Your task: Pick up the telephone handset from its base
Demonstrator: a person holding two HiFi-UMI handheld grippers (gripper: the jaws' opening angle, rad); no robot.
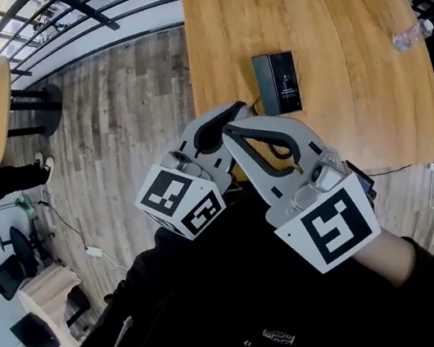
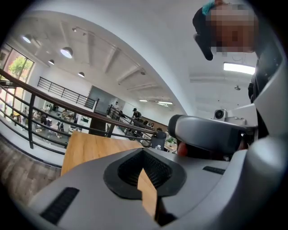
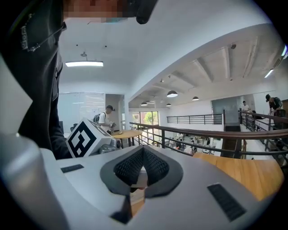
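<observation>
Black and boxy, with a glossy top, the phone (image 1: 279,82) lay flat on the wooden table (image 1: 341,82), and from above I could not tell its handset from the base. My left tongs (image 2: 143,155) and right tongs (image 3: 143,152) were both closed tight on nothing. I held them side by side near my chest, well short of the phone.

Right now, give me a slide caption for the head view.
Shut and empty, the left gripper and right gripper cross near the chest, short of the black telephone on the wooden table.
</observation>
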